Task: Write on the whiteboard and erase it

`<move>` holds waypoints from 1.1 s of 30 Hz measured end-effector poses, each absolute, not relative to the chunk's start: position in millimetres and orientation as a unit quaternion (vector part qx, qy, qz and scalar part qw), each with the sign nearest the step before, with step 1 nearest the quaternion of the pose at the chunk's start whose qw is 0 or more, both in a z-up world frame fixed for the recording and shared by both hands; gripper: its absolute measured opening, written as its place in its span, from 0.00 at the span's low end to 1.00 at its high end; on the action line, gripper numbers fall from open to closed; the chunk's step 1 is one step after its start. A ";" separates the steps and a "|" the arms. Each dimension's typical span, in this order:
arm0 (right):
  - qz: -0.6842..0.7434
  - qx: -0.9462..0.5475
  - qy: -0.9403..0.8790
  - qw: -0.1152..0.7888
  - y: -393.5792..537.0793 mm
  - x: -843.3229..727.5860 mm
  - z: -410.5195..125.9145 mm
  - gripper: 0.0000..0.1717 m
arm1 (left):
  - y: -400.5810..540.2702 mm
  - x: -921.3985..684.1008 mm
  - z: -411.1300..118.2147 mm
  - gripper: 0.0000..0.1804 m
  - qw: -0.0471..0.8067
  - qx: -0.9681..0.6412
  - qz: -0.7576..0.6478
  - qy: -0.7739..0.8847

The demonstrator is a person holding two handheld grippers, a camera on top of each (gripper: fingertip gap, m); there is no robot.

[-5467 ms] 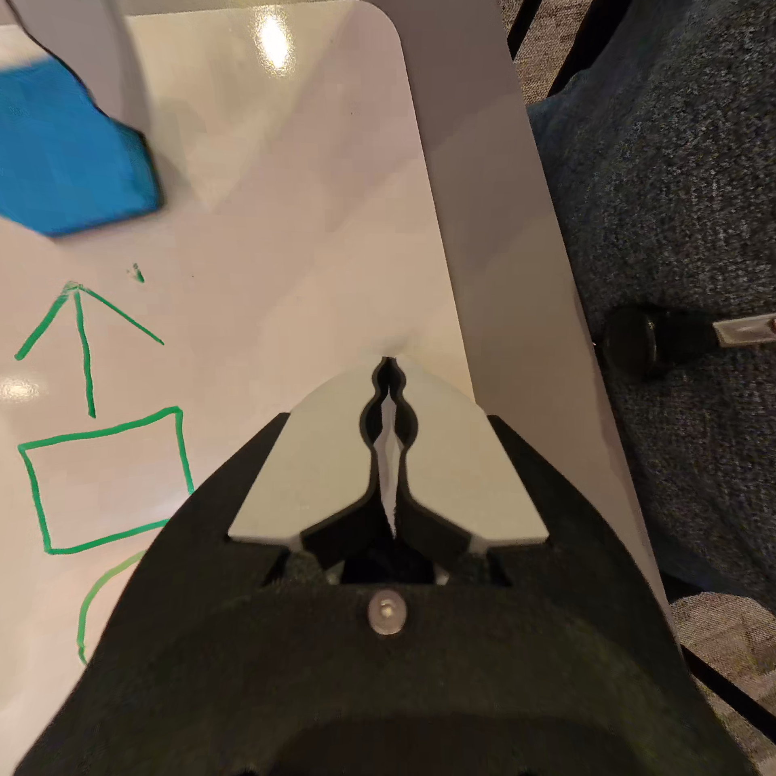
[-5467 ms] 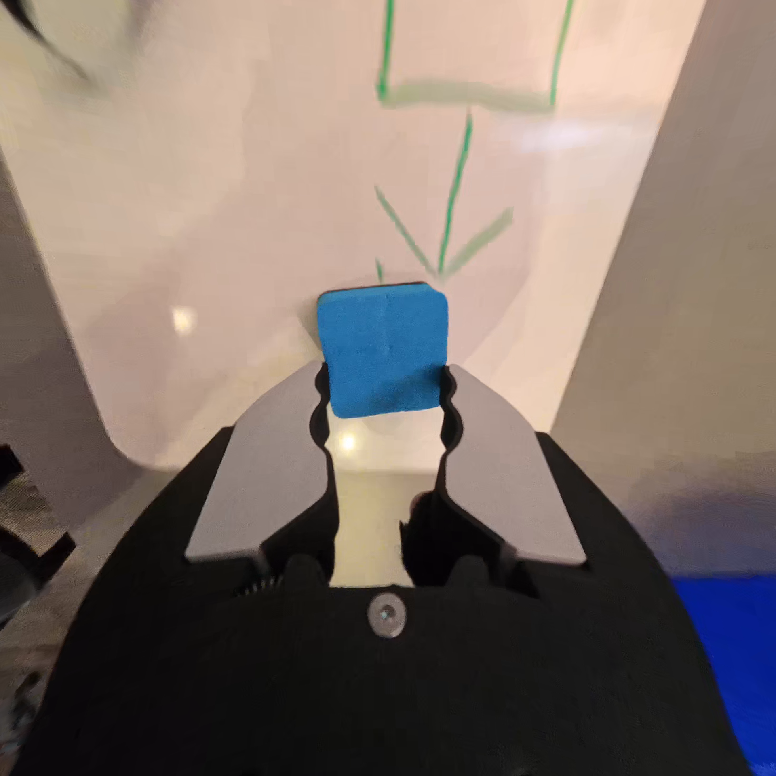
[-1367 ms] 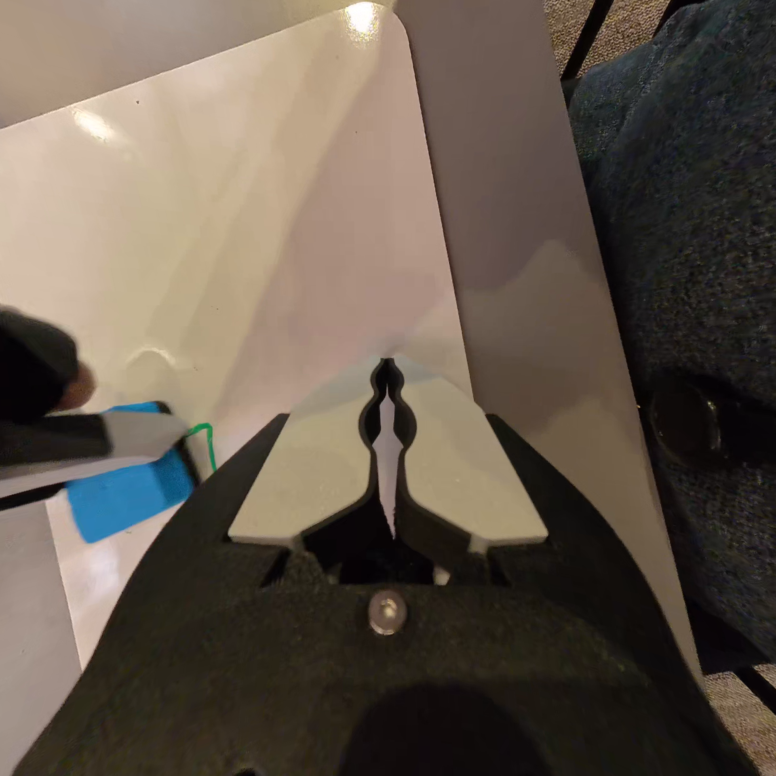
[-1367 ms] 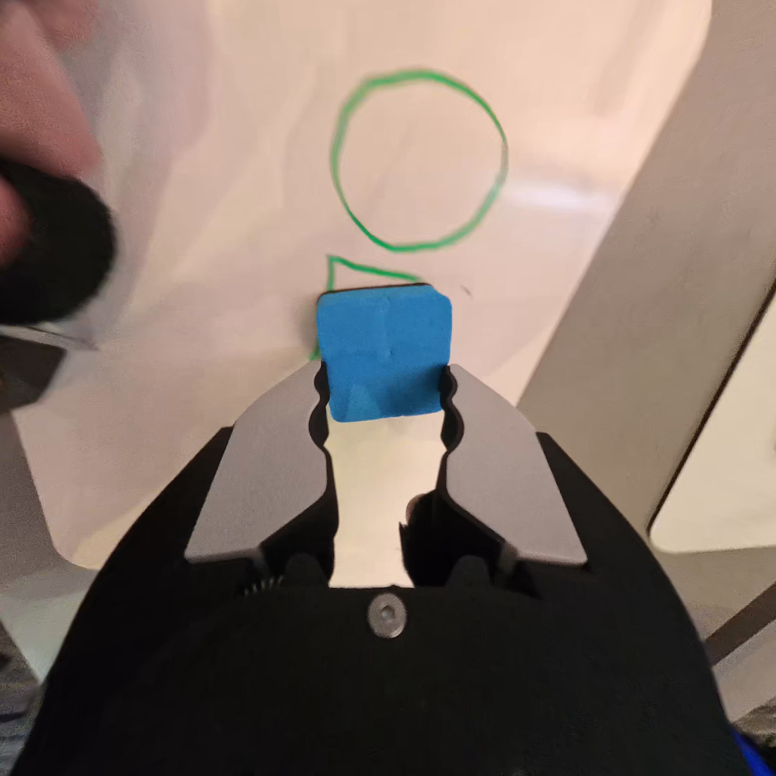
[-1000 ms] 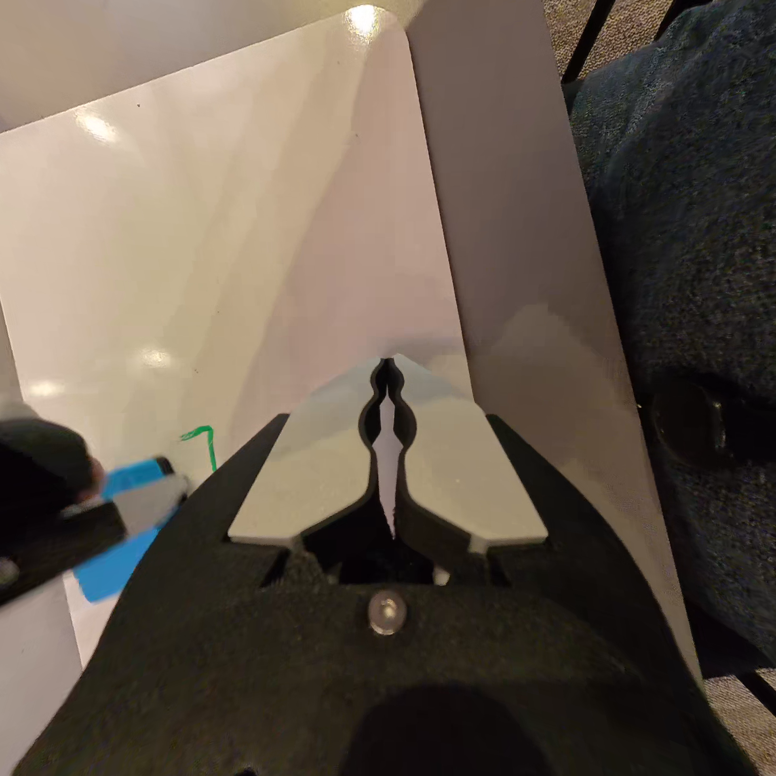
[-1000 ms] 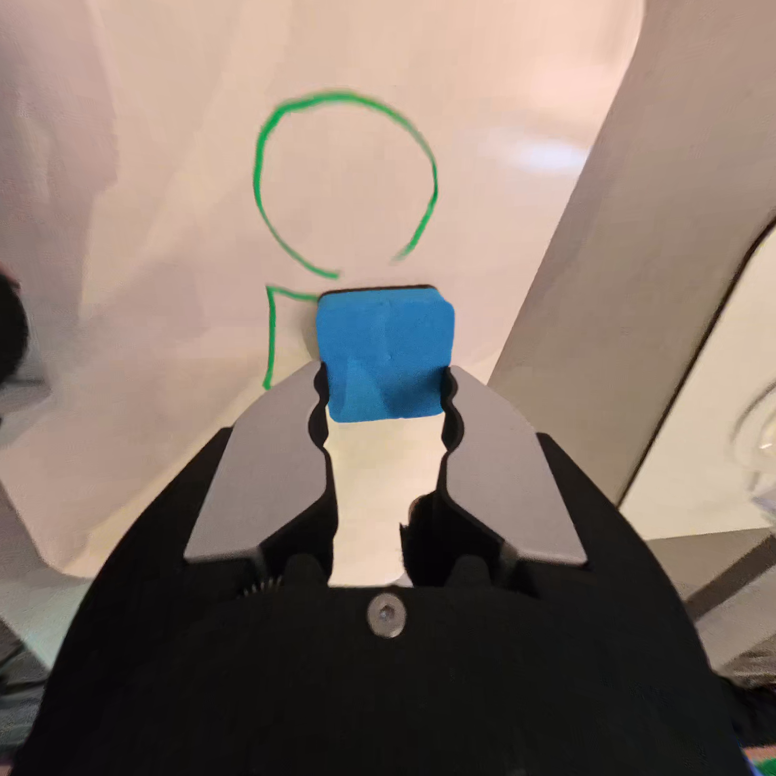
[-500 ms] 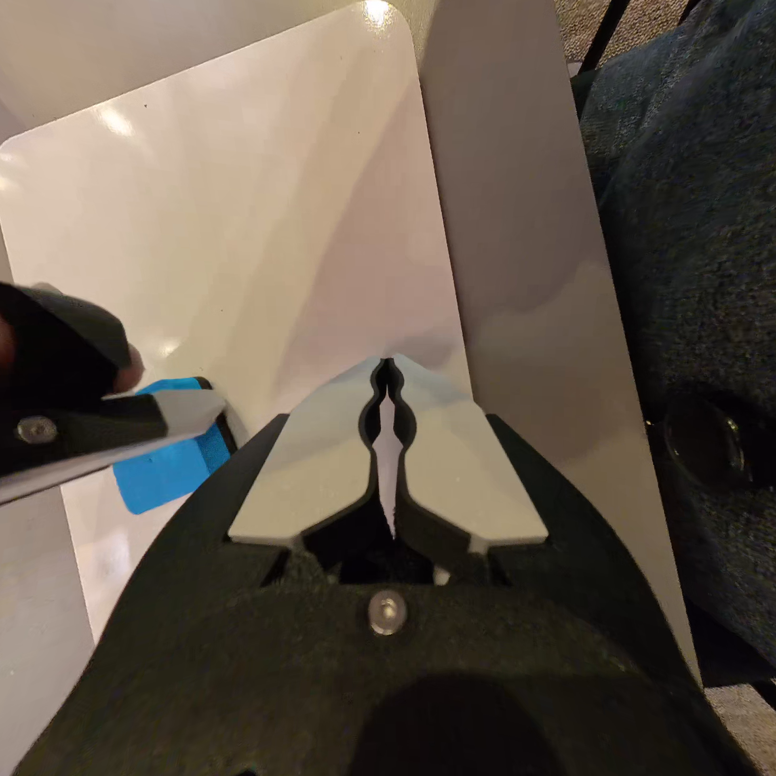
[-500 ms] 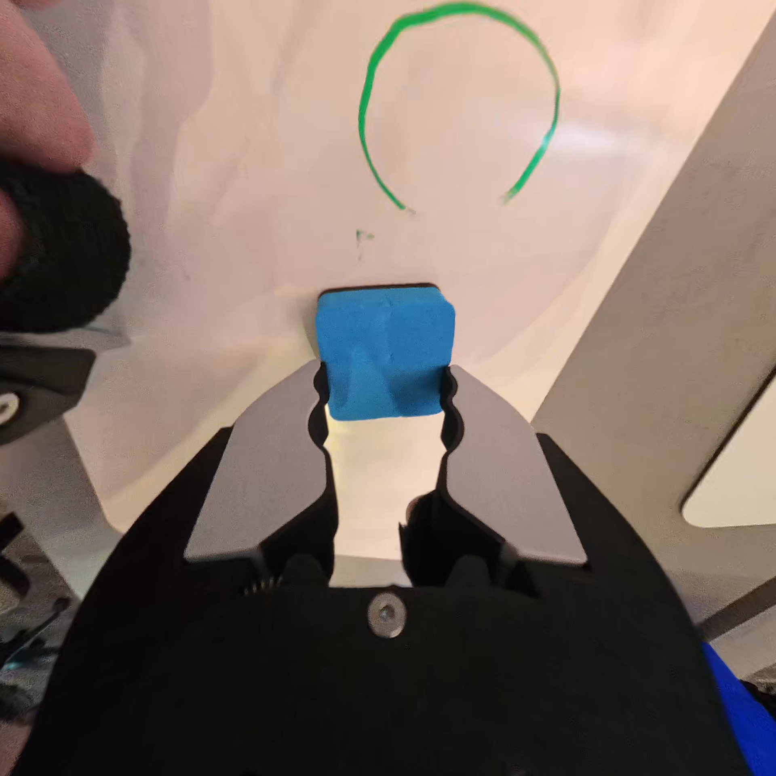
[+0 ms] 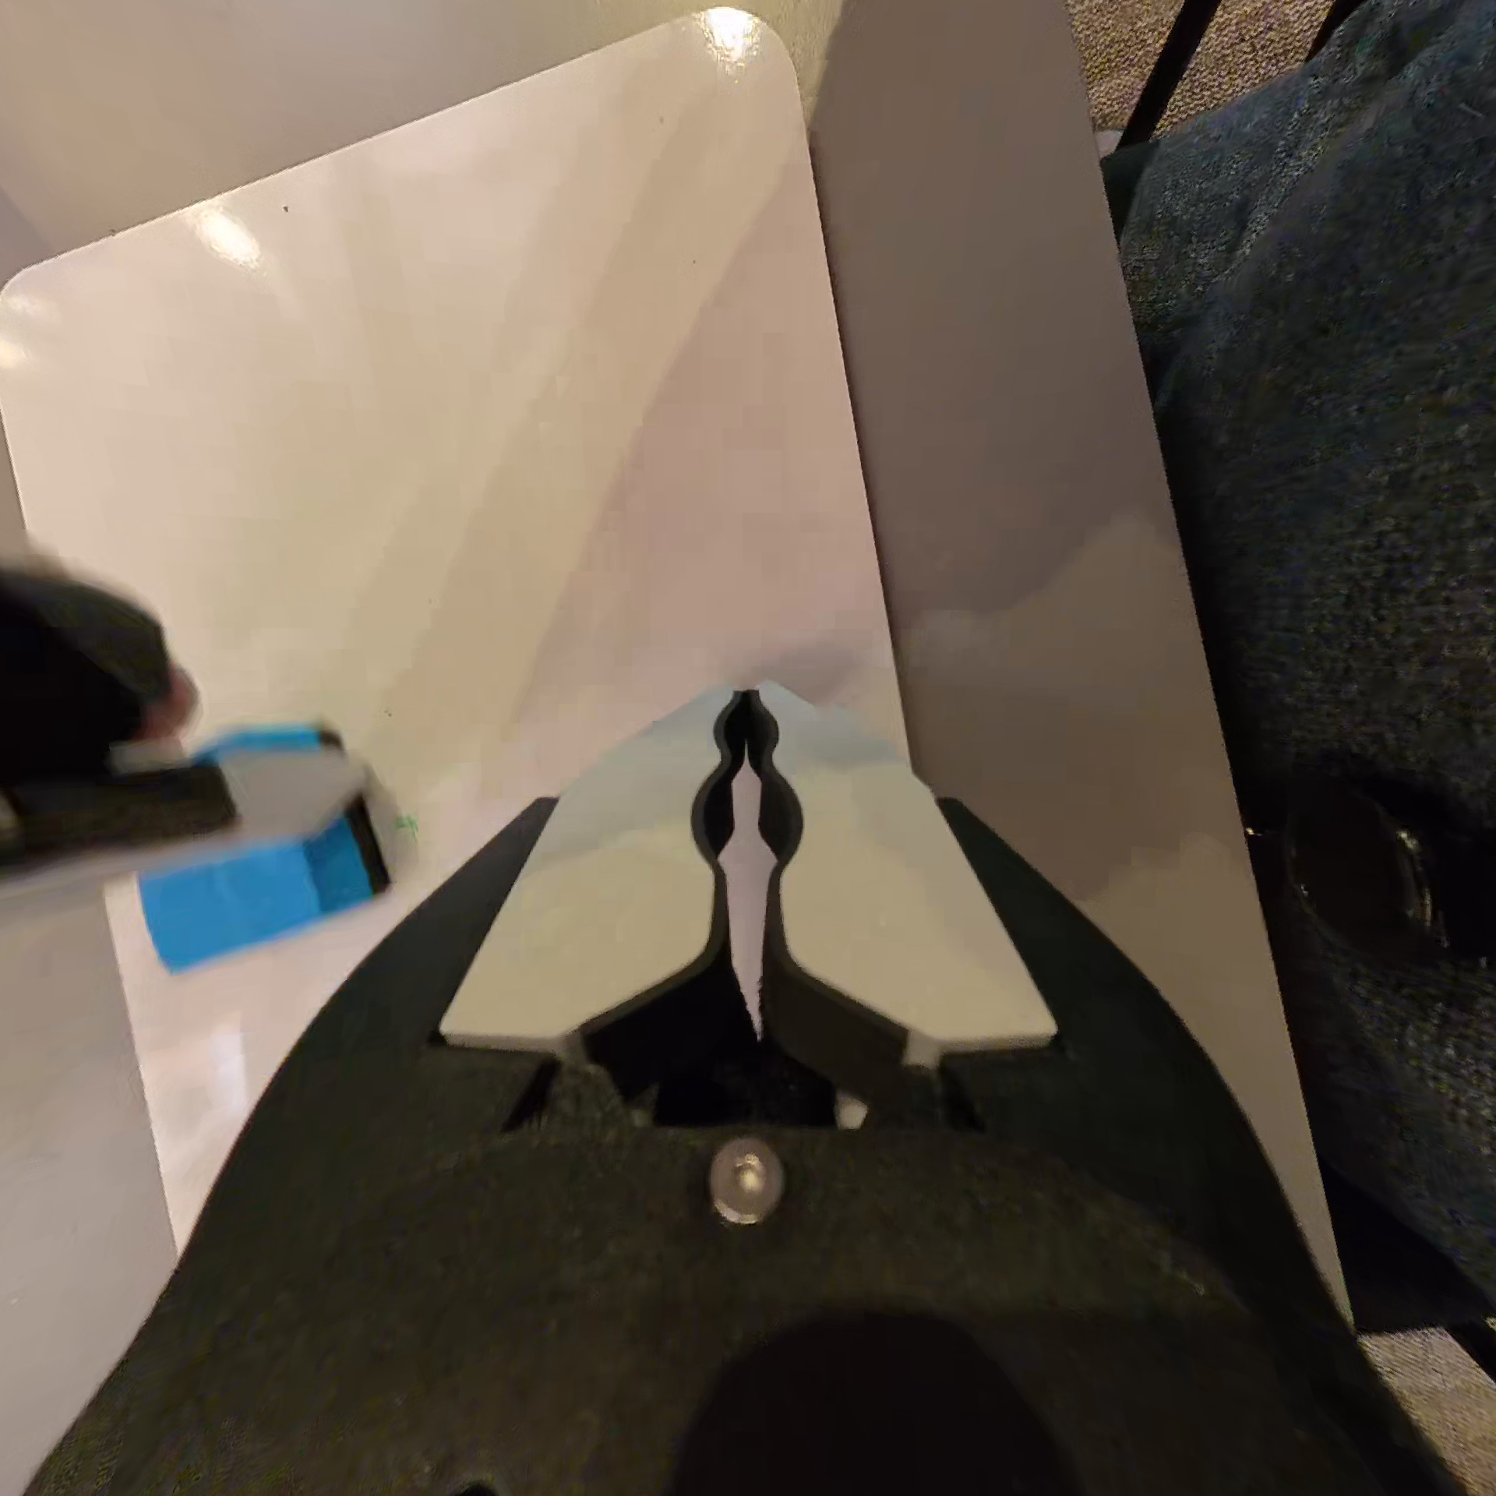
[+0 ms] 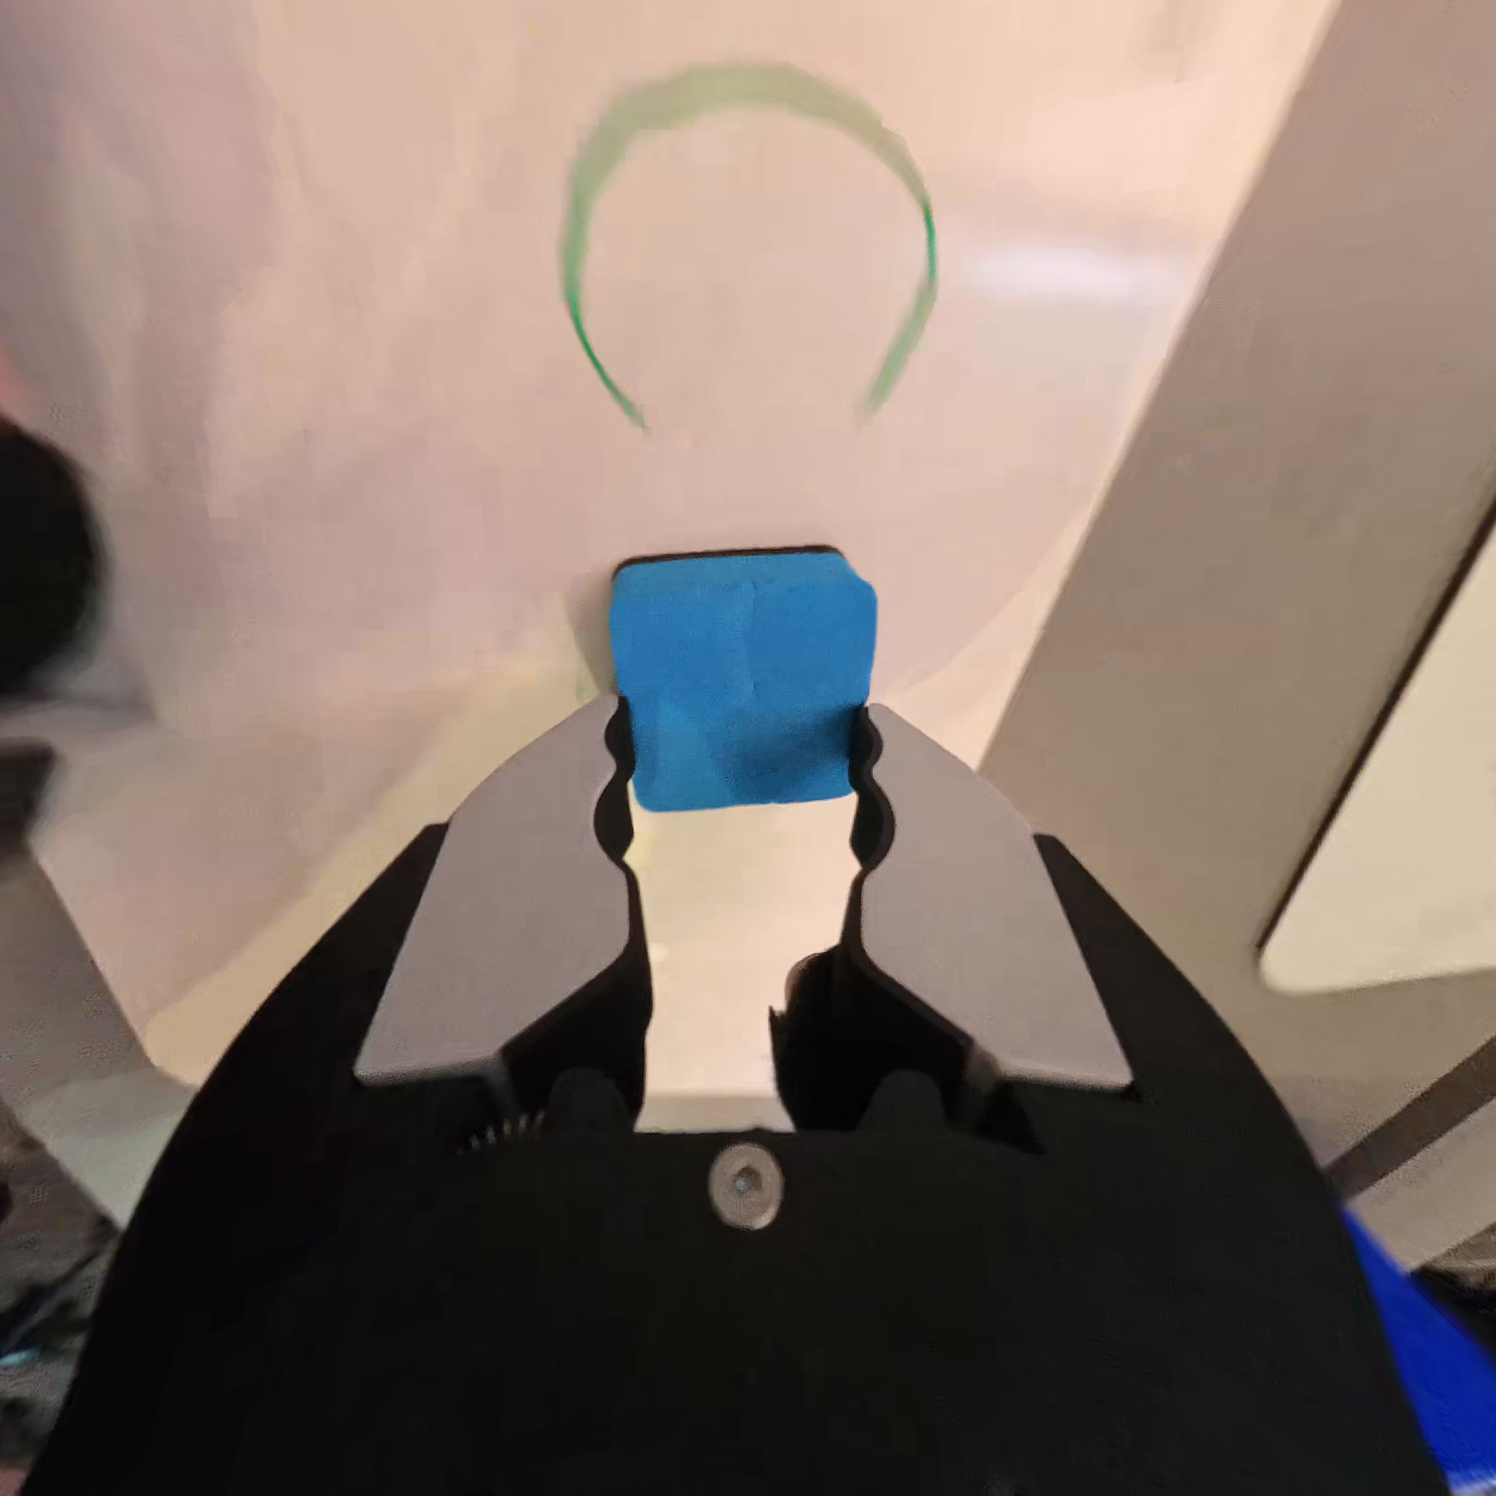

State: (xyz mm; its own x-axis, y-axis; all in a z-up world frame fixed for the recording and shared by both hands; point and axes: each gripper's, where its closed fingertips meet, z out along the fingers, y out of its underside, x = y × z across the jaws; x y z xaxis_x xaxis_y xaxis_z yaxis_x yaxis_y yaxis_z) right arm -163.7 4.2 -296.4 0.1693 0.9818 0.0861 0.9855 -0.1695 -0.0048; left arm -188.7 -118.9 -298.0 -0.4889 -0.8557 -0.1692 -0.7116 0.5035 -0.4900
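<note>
Eraser (image 10: 741,680) in right tool (image 10: 741,757)

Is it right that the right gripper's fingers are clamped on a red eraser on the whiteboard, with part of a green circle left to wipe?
Not quite: the eraser is blue, not red, as the right wrist view shows. The rest holds: the right gripper has its fingers clamped on it against the whiteboard, and a partial green circle remains ahead of it.

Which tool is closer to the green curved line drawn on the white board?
The right tool. It grips the blue foam eraser just below the green curved line. The left tool is shut, resting farther along the white board.
</note>
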 end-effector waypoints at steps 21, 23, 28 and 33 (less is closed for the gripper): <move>-0.017 -0.761 -0.648 0.024 -10.3 -147.4 -296.5 0.31 | -118.3 -187.3 -298.0 0.01 0.196 -0.467 -0.188 0.841; -0.021 -0.754 -0.656 0.002 -22.0 -133.7 -296.0 0.31 | -118.2 -187.2 -298.0 0.01 0.198 -0.467 -0.185 0.842; -0.032 -0.754 -0.654 0.040 -3.5 -155.3 -296.4 0.31 | -118.9 -185.7 -298.0 0.01 0.197 -0.465 -0.184 0.843; 0.007 -0.729 -0.682 0.056 4.7 -202.0 -296.9 0.31 | -119.0 -184.9 -298.2 0.01 0.202 -0.466 -0.181 0.842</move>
